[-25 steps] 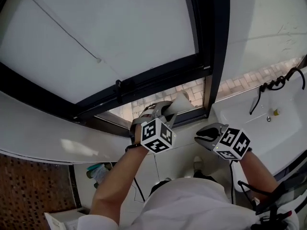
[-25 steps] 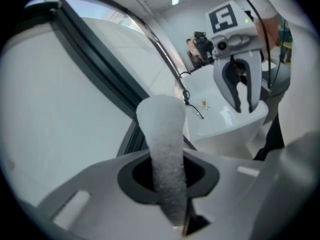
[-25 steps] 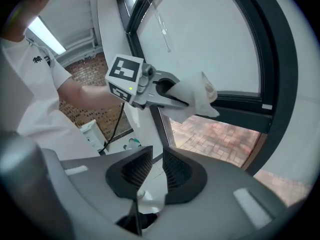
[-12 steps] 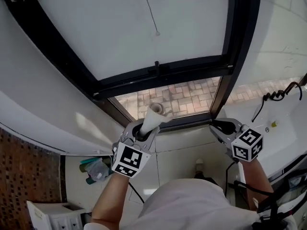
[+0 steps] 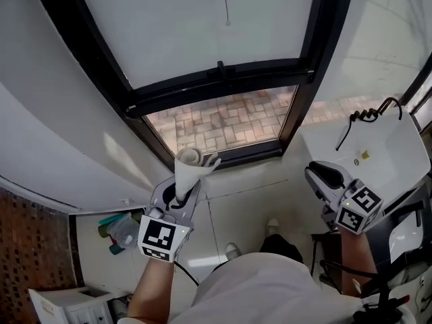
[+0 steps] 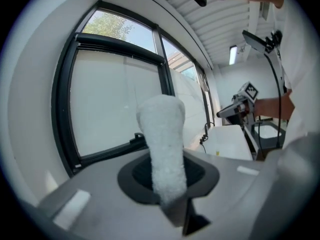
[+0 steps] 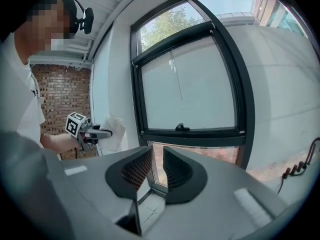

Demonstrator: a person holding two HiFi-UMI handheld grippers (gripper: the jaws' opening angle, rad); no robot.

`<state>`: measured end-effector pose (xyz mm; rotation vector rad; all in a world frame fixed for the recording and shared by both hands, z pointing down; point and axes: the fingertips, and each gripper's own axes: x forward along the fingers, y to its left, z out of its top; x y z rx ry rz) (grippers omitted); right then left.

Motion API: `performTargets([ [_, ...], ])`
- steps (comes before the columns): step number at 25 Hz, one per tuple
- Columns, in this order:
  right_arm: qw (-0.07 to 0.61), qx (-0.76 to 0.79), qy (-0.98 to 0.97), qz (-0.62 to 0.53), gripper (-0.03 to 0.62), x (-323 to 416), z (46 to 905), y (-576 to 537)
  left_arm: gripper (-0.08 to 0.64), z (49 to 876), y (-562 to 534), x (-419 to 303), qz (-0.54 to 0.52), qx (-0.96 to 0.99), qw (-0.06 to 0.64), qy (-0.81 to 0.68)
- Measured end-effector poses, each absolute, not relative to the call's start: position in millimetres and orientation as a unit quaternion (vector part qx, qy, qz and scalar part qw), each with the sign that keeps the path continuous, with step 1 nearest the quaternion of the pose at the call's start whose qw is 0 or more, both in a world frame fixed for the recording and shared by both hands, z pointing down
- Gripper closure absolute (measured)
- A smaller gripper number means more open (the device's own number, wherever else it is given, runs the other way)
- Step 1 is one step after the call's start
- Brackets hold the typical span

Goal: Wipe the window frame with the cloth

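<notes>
**Pose of arms and tongs.** Your left tongs [image 5: 181,196] point up and forward. Their jaws are clamped on a rolled cloth [image 5: 190,167], which stands out past the tips. The marker cube [image 5: 160,238] at the wrist end faces you. Your left forearm [image 5: 152,287] rises bare from below. Your right tongs [image 5: 320,175], held well apart to the right, aim the same way. Their jaws are a narrow gap apart with nothing between them. Your right forearm [image 5: 352,262] runs down beneath.
</notes>
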<state>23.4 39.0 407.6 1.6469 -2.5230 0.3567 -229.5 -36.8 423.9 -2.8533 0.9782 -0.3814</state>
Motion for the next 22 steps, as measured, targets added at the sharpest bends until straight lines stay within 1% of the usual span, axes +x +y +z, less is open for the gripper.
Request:
performTargets([
  [8,0.028,0.551,-0.83,0.082,0.522,40,375,65,0.468,407,-1,-233,-0.104,-0.935,0.02,0.337],
  [11,0.027,0.547,-0.833,0.079,0.522,55,370,80,0.468,397,14,-217,-0.098,-0.93,0.013,0.353],
  [16,0.018,0.547,-0.833,0.083,0.522,79,370,107,0.468,380,39,-177,-0.091,-0.936,0.023,0.338],
  [22,0.014,0.534,-0.841,0.087,0.522,93,381,125,0.468,389,74,-154,-0.097,-0.936,0.014,0.337],
])
